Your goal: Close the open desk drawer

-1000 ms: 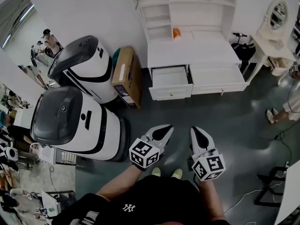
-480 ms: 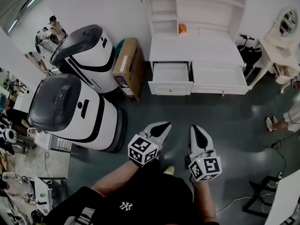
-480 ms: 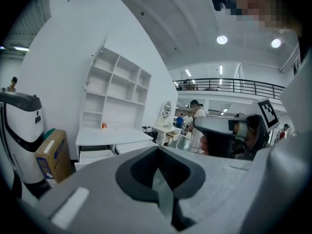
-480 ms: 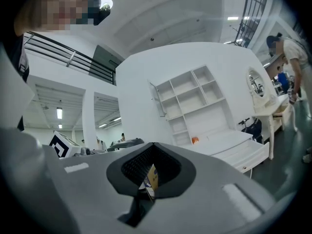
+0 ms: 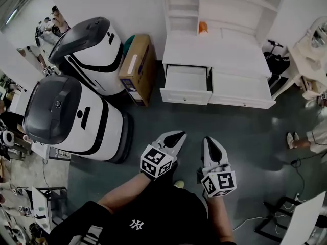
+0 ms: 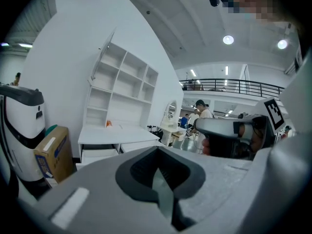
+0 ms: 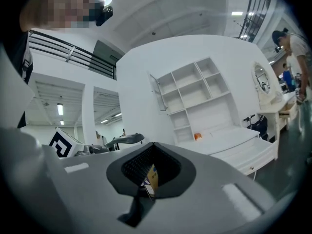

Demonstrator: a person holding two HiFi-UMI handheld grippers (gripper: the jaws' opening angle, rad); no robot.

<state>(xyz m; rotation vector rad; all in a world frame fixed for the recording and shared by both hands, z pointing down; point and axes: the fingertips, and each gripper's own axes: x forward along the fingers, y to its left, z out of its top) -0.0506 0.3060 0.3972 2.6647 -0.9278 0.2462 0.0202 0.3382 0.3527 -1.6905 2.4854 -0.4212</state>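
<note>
Grey flooring [image 5: 255, 137] is stretching between the person and a white desk [image 5: 214, 52] that is standing against the wall. Its left-hand drawer [image 5: 185, 81] is hanging open, well apart from both tongs. Left tongs [image 5: 178, 135] and right tongs [image 5: 209, 141] are hovering side by side above the floor, each pressing its jaws together on nothing. A cardboard box [image 5: 137, 68] is sitting just beside the desk, between it and two white-and-grey machines [image 5: 66, 116].

Three cameras, all facing the white desk [image 5: 217, 55]
The head view looks steeply down from well in front of it; both gripper views sit low and near level, well back too. All three share the desk and its shelves [image 5: 180, 15].
</note>
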